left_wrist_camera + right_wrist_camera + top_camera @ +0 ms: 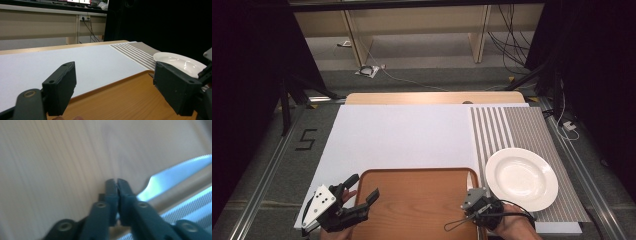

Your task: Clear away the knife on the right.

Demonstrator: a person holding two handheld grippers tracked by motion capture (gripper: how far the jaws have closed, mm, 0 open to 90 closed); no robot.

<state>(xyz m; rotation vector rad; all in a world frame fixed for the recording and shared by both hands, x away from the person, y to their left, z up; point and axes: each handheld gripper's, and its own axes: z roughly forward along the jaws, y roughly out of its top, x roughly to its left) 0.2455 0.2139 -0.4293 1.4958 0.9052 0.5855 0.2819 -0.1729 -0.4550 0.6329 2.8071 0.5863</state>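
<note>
From above, the left claw (364, 192) hangs spread wide over the wooden tray (417, 210); the right claw (473, 192) sits at the tray's right edge beside the white plate (522, 177) on the worktop (402, 135).

Left gripper view: jaws apart, nothing between them.

Right gripper view: jaws together, a knife (175, 176) just beside them on the tray.

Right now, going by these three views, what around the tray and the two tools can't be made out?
- Knife: right gripper view is blurred; handle behind the right tool, so a grip is unclear. Tiny in the high view.
- Tray: near edge cut off, high view.
- White plate: partly behind the left tool, left gripper view.
</note>
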